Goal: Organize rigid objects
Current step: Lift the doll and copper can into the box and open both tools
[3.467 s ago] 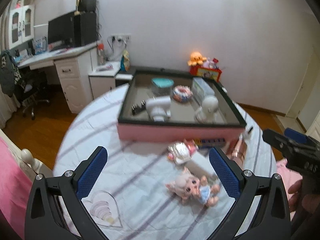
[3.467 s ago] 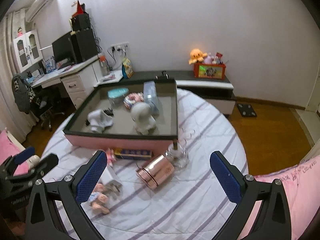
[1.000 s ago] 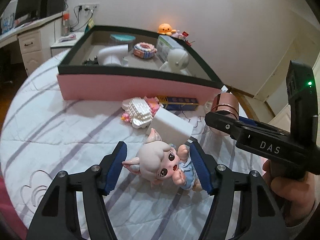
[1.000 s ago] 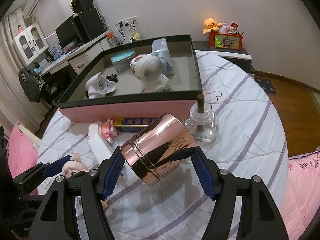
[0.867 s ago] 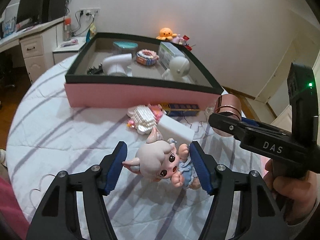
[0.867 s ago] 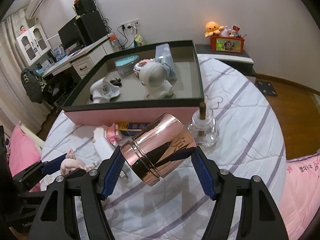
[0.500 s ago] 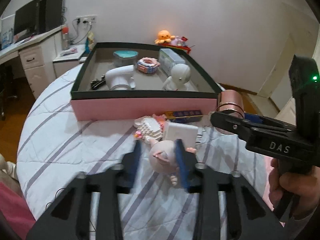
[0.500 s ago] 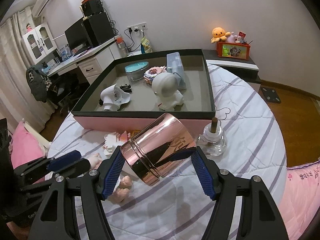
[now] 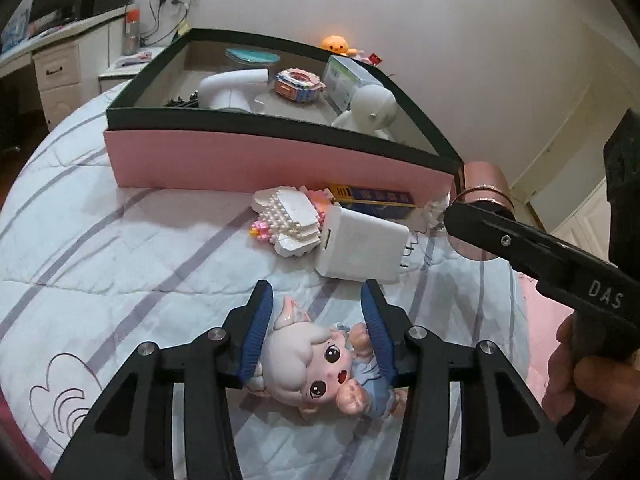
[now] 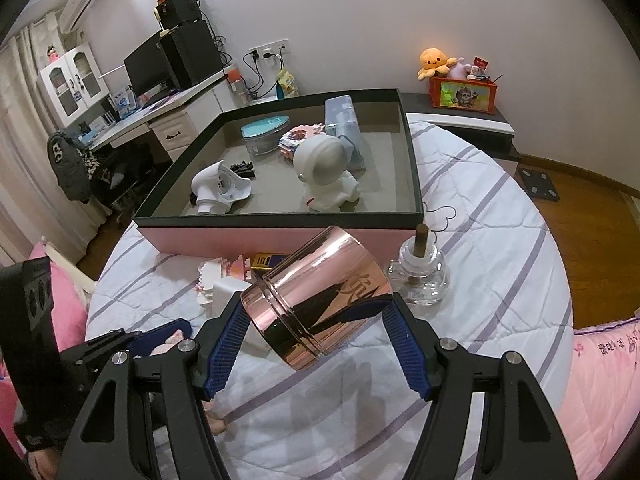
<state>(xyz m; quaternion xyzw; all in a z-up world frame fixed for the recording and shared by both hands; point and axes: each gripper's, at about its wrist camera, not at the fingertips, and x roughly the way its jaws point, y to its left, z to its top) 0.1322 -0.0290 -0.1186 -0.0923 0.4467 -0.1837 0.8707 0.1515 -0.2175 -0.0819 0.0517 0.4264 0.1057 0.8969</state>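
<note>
My left gripper [image 9: 318, 332] is shut on a pink-haired doll figure [image 9: 320, 364] and holds it above the striped cloth. My right gripper [image 10: 320, 332] is shut on a rose-gold metal can [image 10: 320, 296], tilted and lifted above the table; the can also shows in the left wrist view [image 9: 482, 188]. The pink box with a dark rim [image 9: 256, 160] stands behind, holding a white hair dryer [image 10: 220, 188], a white astronaut figure [image 10: 324, 172], a teal-lidded tub [image 10: 266, 132], a block cake and a clear case.
On the cloth in front of the box lie a white block model [image 9: 290, 216], a white charger [image 9: 362, 246], a blue-yellow box [image 9: 374, 196] and a glass bottle with a wick [image 10: 420, 276]. A desk with a monitor stands left; a low cabinet with toys stands behind.
Both grippers closed on their objects and lifted them: the left raised the doll off the cloth, the right raised the can. Both moved slightly toward the box.
</note>
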